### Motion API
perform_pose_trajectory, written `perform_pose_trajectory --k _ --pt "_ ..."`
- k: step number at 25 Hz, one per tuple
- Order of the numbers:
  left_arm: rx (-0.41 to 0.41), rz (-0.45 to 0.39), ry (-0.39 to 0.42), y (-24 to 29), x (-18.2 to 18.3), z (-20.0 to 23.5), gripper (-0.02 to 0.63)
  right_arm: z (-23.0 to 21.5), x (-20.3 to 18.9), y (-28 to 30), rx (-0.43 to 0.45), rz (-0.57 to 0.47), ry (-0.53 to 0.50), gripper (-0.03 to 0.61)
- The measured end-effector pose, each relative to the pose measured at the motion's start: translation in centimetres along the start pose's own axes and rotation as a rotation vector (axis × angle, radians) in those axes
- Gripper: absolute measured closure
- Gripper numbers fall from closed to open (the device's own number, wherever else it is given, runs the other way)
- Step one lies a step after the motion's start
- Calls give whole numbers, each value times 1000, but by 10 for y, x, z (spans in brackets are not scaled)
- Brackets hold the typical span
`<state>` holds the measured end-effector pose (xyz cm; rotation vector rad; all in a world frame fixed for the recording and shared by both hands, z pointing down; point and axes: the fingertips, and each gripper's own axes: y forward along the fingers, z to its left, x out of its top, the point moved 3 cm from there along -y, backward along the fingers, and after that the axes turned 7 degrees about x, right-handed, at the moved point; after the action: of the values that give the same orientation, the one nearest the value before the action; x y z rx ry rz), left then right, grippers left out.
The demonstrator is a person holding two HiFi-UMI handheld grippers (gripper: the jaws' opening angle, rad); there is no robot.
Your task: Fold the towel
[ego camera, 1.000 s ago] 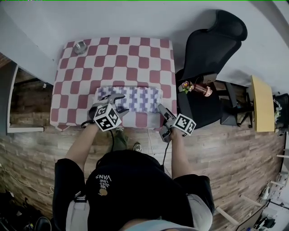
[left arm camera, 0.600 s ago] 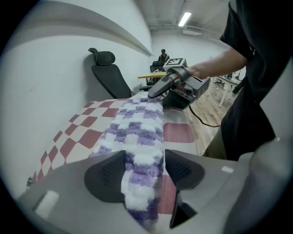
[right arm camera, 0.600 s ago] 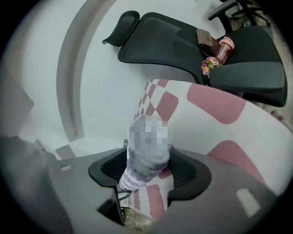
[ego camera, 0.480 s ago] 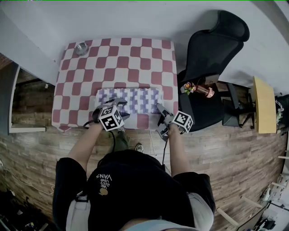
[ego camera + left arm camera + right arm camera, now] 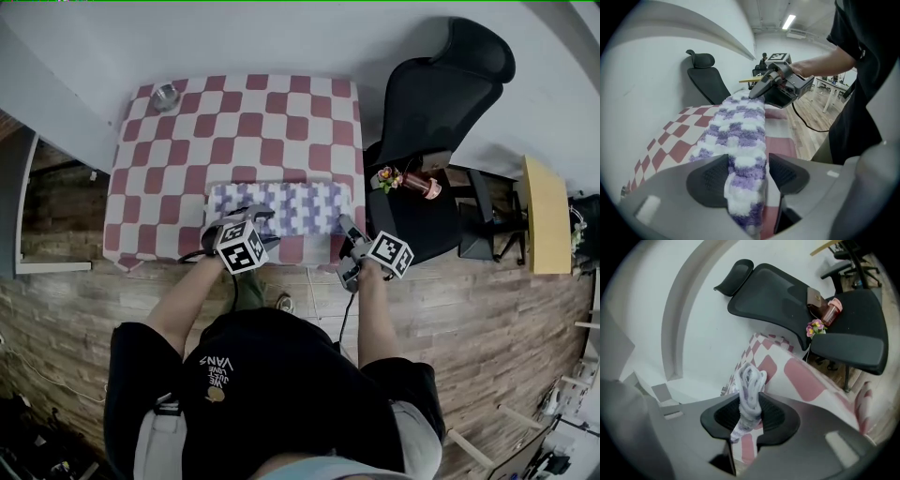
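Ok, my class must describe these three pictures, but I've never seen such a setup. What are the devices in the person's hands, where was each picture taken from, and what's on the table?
There is no robot: a person holds a two-jaw gripper in each hand. The top-down picture comes from a camera on the person's head; the other two come from cameras riding on the grippers, looking along their jaws. The table's red-and-white checked cloth carries a purple-and-white towel and a small metal bowl. The right gripper has just been closing its jaws and now pinches the towel's end. The left gripper is open, with the towel's other end between its jaws.
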<state>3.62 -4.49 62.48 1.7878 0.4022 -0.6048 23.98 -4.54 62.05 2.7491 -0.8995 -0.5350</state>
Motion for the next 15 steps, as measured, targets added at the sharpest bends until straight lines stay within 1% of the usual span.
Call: perform_pose_trajectory --k 4,6,8,9,11,13,15 --pt "-21 -52 21 12 32 -21 365 -12 19 -37 -74 -35 -77 473" --pt "-7 -87 35 13 47 -28 365 -20 25 -54 -115 -53 -103 474" --pt "7 -113 52 11 55 -35 365 -25 28 -65 -145 -72 -124 476" --pt "3 -112 62 11 54 -39 365 -25 28 -68 -154 -78 -138 476" --pt "-21 -85 81 14 48 -46 365 -19 29 -70 -161 -82 -181 476" --pt "-38 -55 87 19 41 -50 365 -4 29 -67 -158 -79 -248 477" --pt "-37 -46 80 19 39 -51 365 18 28 -62 -149 -71 -331 479"
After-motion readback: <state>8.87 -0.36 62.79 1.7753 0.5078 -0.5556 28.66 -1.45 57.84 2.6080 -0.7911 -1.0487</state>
